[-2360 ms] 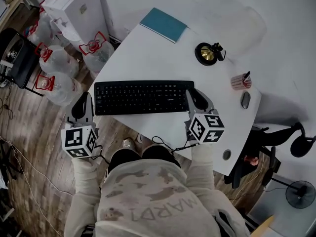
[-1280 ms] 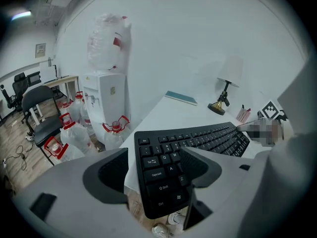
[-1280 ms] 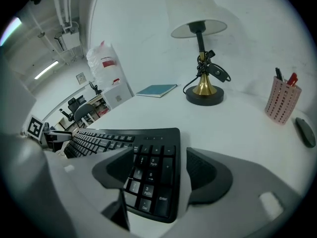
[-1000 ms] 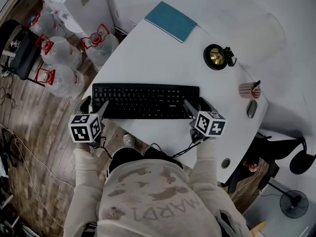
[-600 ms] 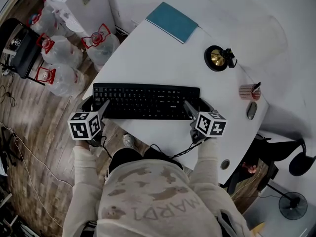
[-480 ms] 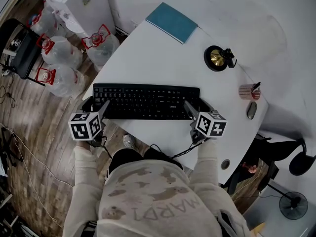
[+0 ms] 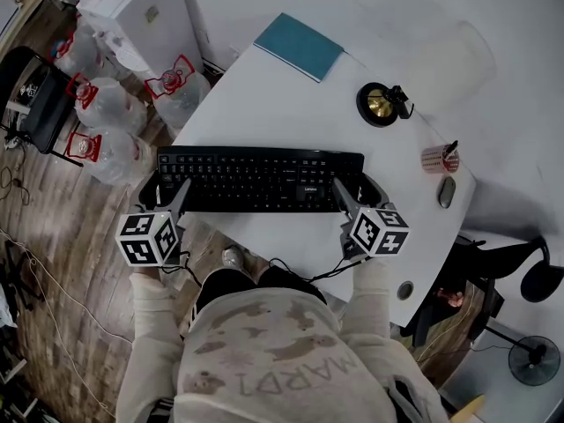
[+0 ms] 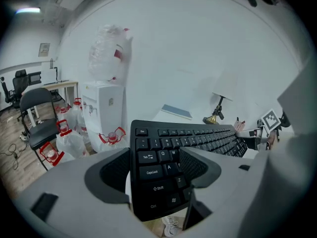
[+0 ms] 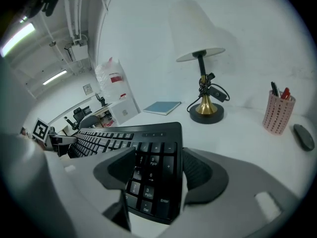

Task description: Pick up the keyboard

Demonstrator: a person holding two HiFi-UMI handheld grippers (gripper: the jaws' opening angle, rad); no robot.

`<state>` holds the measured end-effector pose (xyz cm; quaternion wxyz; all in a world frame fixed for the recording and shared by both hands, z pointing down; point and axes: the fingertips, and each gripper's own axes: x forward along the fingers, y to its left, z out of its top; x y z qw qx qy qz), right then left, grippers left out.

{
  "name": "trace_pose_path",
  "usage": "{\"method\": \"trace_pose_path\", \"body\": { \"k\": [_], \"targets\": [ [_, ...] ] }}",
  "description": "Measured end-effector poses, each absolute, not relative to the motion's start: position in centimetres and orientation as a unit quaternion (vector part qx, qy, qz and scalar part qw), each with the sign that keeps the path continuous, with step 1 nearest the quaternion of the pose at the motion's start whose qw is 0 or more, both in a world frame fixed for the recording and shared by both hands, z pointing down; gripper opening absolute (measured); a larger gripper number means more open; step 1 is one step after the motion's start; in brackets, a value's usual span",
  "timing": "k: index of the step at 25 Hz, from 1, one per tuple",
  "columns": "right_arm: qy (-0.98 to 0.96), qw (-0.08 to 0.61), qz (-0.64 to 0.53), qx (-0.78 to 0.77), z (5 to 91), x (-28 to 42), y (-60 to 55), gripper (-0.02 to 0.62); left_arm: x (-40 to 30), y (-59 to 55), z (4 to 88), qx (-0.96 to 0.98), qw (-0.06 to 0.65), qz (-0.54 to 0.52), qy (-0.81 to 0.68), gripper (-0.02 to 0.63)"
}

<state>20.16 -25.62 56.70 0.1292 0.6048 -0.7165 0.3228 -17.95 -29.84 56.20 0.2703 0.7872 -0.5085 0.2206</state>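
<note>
Head view: the black keyboard (image 7: pixel 260 179), likely stiff and light, hangs over the bench's (image 7: pixel 282 95) near edge. The left hand-held gripper (image 7: pixel 167 196) and right hand-held gripper (image 7: pixel 355 194) clamp its short ends, a balanced hold.

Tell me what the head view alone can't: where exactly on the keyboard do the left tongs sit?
Observer: The left gripper view shows the left tongs closed on the keyboard at its Caps Lock and Shift end.
Reviewer: And the right tongs?
Observer: The right tongs grip the number pad end; the Enter key shows between the pads.
Reviewer: Anything standing tall behind it?
Observer: A lamp with a white shade, a dark stem and a brass base, standing on the table.
</note>
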Motion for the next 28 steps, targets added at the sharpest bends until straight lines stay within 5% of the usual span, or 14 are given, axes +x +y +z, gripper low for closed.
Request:
{"method": "trace_pose_path", "body": {
  "k": [28],
  "targets": [
    [-0.724, 0.031, 0.128, 0.678, 39.2, 20.0, -19.1, 0.311, -17.2, -27.2, 40.8, 0.855, 0.134, 0.088, -0.494, 0.313]
  ]
}}
